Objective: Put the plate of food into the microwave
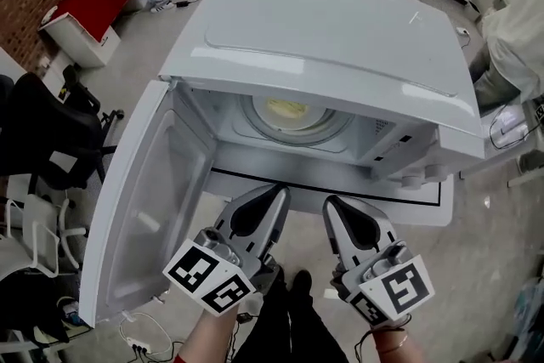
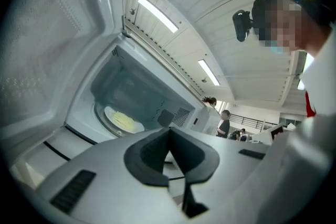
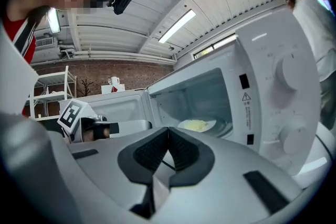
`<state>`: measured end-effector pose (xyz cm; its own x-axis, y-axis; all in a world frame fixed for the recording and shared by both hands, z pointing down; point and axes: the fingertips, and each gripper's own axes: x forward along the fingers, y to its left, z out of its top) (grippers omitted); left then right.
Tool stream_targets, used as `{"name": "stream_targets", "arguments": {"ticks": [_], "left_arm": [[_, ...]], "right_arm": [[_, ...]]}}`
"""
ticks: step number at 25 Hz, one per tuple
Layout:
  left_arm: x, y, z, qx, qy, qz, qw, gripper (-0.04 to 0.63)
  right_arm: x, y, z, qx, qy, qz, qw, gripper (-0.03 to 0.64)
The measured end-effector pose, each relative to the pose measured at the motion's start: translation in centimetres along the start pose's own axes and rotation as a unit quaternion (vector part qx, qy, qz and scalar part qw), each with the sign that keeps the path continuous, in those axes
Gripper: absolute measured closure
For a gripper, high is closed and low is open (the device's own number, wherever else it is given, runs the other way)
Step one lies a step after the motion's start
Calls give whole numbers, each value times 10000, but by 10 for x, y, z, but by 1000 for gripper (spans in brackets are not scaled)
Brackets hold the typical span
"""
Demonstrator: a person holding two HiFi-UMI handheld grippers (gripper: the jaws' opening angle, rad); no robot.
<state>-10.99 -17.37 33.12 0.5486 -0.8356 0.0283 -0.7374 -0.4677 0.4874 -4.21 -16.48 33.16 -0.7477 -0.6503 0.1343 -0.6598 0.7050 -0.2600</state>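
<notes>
The white microwave (image 1: 331,30) stands with its door (image 1: 140,208) swung wide to the left. Inside, on the turntable, rests a white plate with yellow food (image 1: 291,110); the same plate shows in the left gripper view (image 2: 122,121) and in the right gripper view (image 3: 197,125). My left gripper (image 1: 278,195) and right gripper (image 1: 331,205) hover side by side just outside the cavity's front edge, tips pointing in. Both are shut with nothing between the pads (image 2: 169,136) (image 3: 168,134). Neither touches the plate.
Control knobs (image 3: 286,73) sit on the microwave's right panel. Black office chairs (image 1: 42,140) and a red cabinet (image 1: 93,0) stand at the left. Cables and a power strip (image 1: 140,340) lie below the door. A person in white (image 1: 518,38) is at the right.
</notes>
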Motion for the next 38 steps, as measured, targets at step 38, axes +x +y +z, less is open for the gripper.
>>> {"name": "stream_targets", "arguments": {"ticks": [38], "left_arm": [[-31,-83,20,340,482,-53,9982,588]], "right_arm": [[-72,18,43,-375,-183,-598,9973,603]]}}
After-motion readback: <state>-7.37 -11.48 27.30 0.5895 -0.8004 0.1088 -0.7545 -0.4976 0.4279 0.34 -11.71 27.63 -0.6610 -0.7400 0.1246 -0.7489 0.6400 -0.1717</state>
